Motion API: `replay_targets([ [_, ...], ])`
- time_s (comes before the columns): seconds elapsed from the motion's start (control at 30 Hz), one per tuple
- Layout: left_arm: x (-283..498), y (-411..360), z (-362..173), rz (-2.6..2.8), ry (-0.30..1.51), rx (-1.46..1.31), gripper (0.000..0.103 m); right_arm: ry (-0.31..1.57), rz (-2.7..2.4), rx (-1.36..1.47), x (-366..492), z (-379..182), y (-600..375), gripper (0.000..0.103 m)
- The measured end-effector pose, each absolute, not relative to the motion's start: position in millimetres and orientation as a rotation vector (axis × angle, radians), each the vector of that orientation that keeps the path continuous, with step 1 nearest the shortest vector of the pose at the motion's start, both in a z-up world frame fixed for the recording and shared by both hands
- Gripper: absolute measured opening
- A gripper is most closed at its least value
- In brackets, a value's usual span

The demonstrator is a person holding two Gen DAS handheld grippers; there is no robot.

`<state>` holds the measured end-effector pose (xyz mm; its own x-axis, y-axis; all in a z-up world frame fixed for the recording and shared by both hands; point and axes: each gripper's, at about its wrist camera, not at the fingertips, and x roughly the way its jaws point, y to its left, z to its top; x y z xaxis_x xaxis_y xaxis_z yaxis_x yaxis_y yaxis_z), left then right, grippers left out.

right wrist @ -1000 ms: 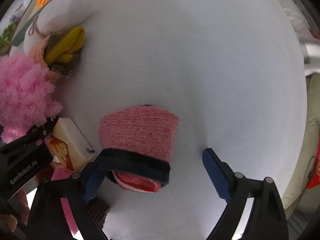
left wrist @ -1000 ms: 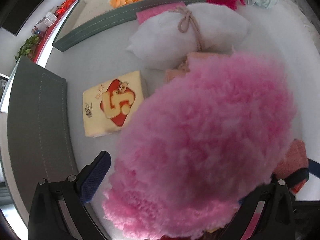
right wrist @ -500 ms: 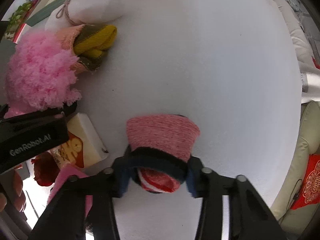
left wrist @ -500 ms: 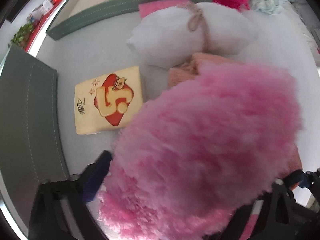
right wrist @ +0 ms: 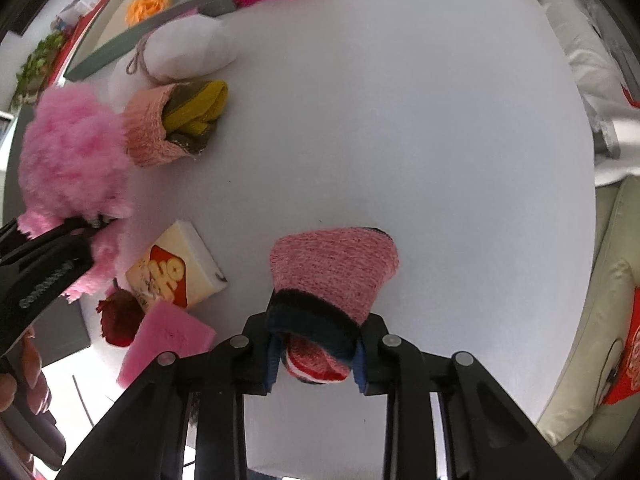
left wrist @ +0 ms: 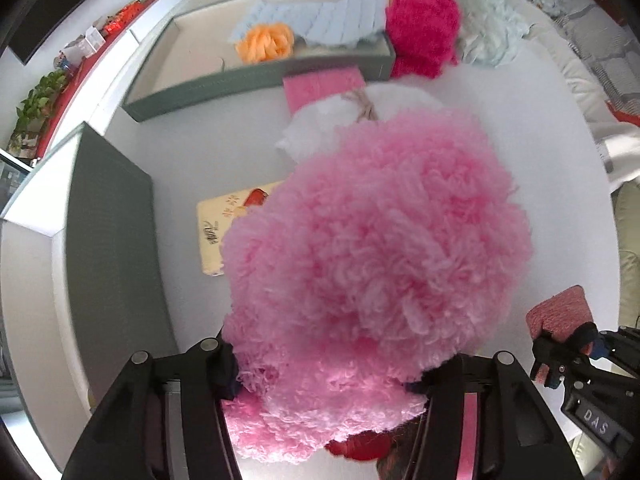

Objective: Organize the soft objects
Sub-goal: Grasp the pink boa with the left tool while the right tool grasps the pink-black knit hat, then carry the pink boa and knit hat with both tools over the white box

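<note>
The left gripper [left wrist: 328, 376] clenched the pink pompom [left wrist: 376, 248], the grey tray [left wrist: 256, 76] lying toward the frame's upper left.

Right gripper [right wrist: 316, 360] clamped on a pink knitted sock [right wrist: 334, 270].
Sock's dark cuff sits between the jaws, over the white table [right wrist: 400, 120]. Left gripper [right wrist: 86, 226] grips a pink fluffy ball [right wrist: 72, 152] at far left.

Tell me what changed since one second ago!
The right tongs, open before, closed on the pink knitted sock and lifted it. The left tongs raised the fluffy pink ball higher. The yellow sponge and white bundle stayed put.
</note>
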<state>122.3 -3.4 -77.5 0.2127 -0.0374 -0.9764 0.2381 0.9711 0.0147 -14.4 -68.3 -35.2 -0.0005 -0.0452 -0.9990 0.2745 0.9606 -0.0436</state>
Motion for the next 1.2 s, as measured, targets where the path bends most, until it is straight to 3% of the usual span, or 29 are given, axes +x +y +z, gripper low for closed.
replay_targets([
  [0.37,85,20,-40,-0.218,1.296,0.154,0.057,1.518,-0.258,0.285,-67,-9,-84,0.031],
  [1.2,2,36,-11,-0.313,1.223,0.156,0.057,1.486,-0.257,0.269,-129,21,-67,0.031],
])
